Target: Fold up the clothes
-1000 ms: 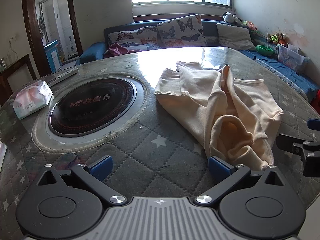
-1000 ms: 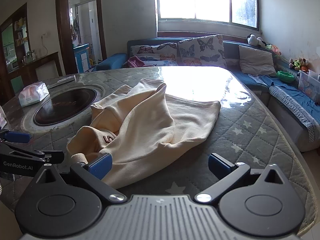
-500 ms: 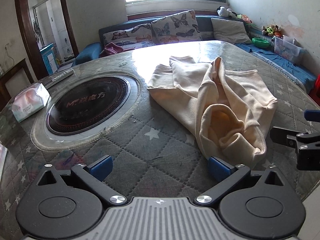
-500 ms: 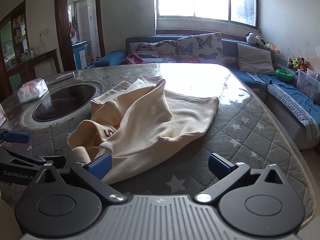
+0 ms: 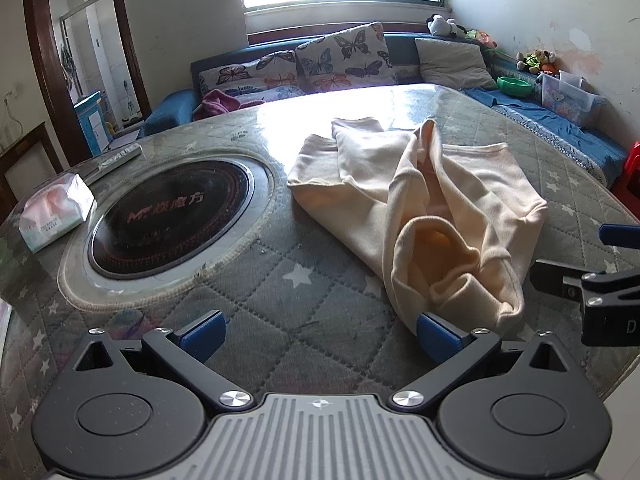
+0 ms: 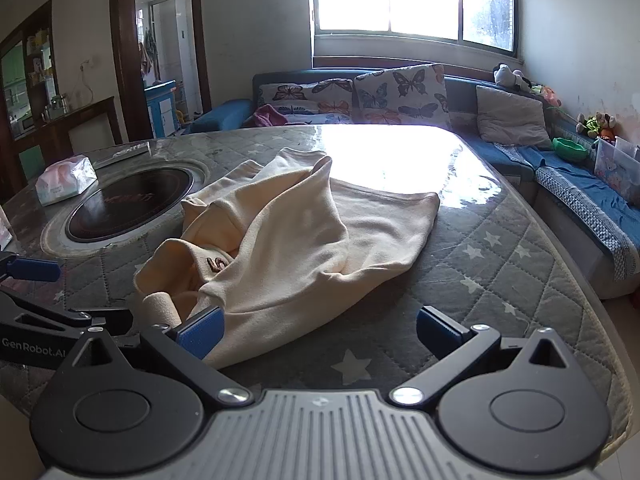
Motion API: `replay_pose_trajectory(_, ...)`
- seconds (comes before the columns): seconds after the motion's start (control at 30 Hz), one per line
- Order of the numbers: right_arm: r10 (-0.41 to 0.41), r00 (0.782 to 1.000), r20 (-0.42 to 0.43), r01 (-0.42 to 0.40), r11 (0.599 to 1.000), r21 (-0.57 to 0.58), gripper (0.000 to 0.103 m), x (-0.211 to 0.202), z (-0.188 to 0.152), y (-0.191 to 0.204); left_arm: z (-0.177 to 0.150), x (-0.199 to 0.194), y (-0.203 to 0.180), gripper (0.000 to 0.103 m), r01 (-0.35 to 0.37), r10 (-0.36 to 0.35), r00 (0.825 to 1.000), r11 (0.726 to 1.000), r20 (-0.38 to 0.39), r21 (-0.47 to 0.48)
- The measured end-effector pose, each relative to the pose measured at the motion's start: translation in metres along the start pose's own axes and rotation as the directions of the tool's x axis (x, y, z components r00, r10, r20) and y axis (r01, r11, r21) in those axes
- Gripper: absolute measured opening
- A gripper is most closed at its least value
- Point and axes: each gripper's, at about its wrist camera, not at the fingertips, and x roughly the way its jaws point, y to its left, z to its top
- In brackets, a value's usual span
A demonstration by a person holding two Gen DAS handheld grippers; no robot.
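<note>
A cream sweatshirt lies rumpled on the quilted table, its collar opening toward me. It also shows in the right wrist view, with a brown mark near the collar. My left gripper is open and empty over the table, its right pad beside the garment's near edge. My right gripper is open and empty, its left pad at the garment's near hem. The right gripper shows at the left wrist view's right edge; the left gripper shows at the right wrist view's left edge.
A round black induction cooktop is set in the table left of the garment. A tissue pack lies at the far left. A sofa with butterfly cushions stands behind the table. The table edge curves at the right.
Both grippers have drawn back and risen slightly from the sweatshirt; the garment looks a little farther away. It has not moved. Both stay open.
</note>
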Motion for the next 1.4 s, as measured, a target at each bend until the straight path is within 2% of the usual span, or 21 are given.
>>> replay_pose_trajectory(0.23,0.009,1.000,-0.005,-0.009,1.000,-0.006,0.103,0.003,0.002,-0.001,0.009,0.002,0.002,0.103,0.003,-0.003,1.000,1.000,0.014,0.006)
replay_pose_trajectory(0.4,0.011,1.000,-0.001,-0.011,1.000,-0.003,0.103,0.006,0.008,-0.005,0.023,0.000,0.002,0.102,0.025,-0.026,0.998,0.999,0.051,0.024)
replay_pose_trajectory(0.5,0.005,1.000,0.001,-0.005,1.000,-0.005,0.103,0.008,0.012,-0.008,0.036,0.004,0.000,0.098,0.059,-0.062,0.995,0.997,0.075,0.039)
replay_pose_trajectory(0.6,-0.004,1.000,-0.001,0.004,1.000,0.004,0.103,0.012,0.018,-0.015,0.051,0.011,-0.005,0.089,0.089,-0.094,0.991,0.994,0.095,0.060)
replay_pose_trajectory(0.67,-0.009,1.000,-0.002,0.009,1.000,0.009,0.103,0.016,0.023,-0.020,0.061,0.018,-0.007,0.079,0.115,-0.122,0.987,0.991,0.101,0.069)
replay_pose_trajectory(0.73,-0.016,1.000,-0.001,0.016,1.000,0.013,0.103,0.018,0.026,-0.023,0.073,0.026,-0.009,0.073,0.147,-0.154,0.983,0.986,0.103,0.074)
replay_pose_trajectory(0.77,-0.016,1.000,-0.005,0.016,1.000,0.017,0.103,0.022,0.030,-0.027,0.078,0.031,-0.010,0.067,0.163,-0.170,0.980,0.984,0.101,0.076)
replay_pose_trajectory(0.83,-0.014,1.000,-0.005,0.014,1.000,0.023,0.102,0.025,0.034,-0.031,0.090,0.043,-0.014,0.060,0.191,-0.197,0.976,0.979,0.092,0.071)
replay_pose_trajectory(0.93,-0.010,1.000,-0.002,0.010,0.999,0.033,0.099,0.034,0.046,-0.039,0.106,0.063,-0.021,0.058,0.240,-0.245,0.967,0.968,0.072,0.080)
replay_pose_trajectory(1.0,-0.005,1.000,-0.003,0.005,0.999,0.043,0.096,0.042,0.055,-0.044,0.114,0.077,-0.028,0.054,0.266,-0.272,0.961,0.959,0.054,0.095)
replay_pose_trajectory(1.1,0.009,1.000,-0.007,-0.008,0.998,0.058,0.094,0.053,0.066,-0.051,0.122,0.099,-0.036,0.047,0.267,-0.270,0.963,0.958,0.019,0.110)
replay_pose_trajectory(1.17,0.019,1.000,-0.009,-0.019,0.998,0.060,0.092,0.060,0.074,-0.054,0.126,0.112,-0.035,0.037,0.284,-0.285,0.959,0.954,-0.007,0.092)
replay_pose_trajectory(1.27,0.041,0.999,-0.013,-0.040,0.997,0.060,0.088,0.073,0.086,-0.058,0.127,0.124,-0.028,0.023,0.334,-0.333,0.943,0.941,-0.032,0.060)
replay_pose_trajectory(1.33,0.057,0.998,-0.016,-0.056,0.997,0.059,0.081,0.082,0.094,-0.059,0.125,0.127,-0.025,0.011,0.349,-0.348,0.937,0.935,-0.038,0.057)
replay_pose_trajectory(1.4,0.073,0.997,-0.025,-0.072,0.996,0.055,0.078,0.095,0.102,-0.058,0.124,0.129,-0.024,0.007,0.358,-0.356,0.933,0.931,-0.042,0.064)
